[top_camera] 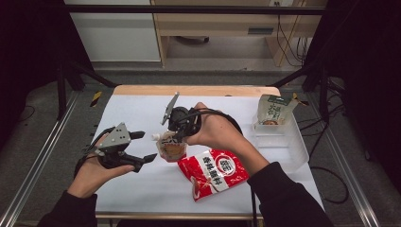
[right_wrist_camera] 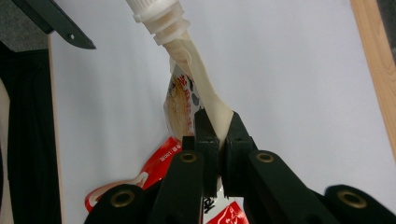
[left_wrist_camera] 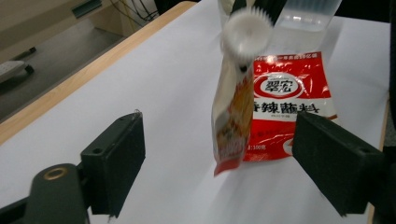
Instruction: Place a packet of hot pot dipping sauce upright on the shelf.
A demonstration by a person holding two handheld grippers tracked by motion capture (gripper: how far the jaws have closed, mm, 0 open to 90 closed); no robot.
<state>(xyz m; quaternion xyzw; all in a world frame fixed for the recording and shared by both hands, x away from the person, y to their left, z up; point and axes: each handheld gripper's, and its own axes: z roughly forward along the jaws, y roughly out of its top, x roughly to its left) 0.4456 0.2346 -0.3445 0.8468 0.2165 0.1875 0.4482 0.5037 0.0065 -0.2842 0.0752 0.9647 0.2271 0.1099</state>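
Observation:
A small spout pouch (top_camera: 171,147) with a white screw cap (left_wrist_camera: 245,30) hangs just above the white table. My right gripper (top_camera: 176,136) is shut on its upper part; in the right gripper view the jaws (right_wrist_camera: 220,126) pinch the pale film below the cap (right_wrist_camera: 156,16). My left gripper (top_camera: 147,145) is open to the left of the pouch and level with it. In the left gripper view the pouch (left_wrist_camera: 231,126) hangs beyond the wide-apart pads, touching neither. A red sachet (top_camera: 213,172) lies flat on the table below the right hand.
A clear plastic tub (top_camera: 283,142) stands at the table's right side, with a green-and-white pouch (top_camera: 274,109) propped at its far end. The white sheet (top_camera: 142,113) covers the table; a wooden edge runs along the back. Dark frame rails flank both sides.

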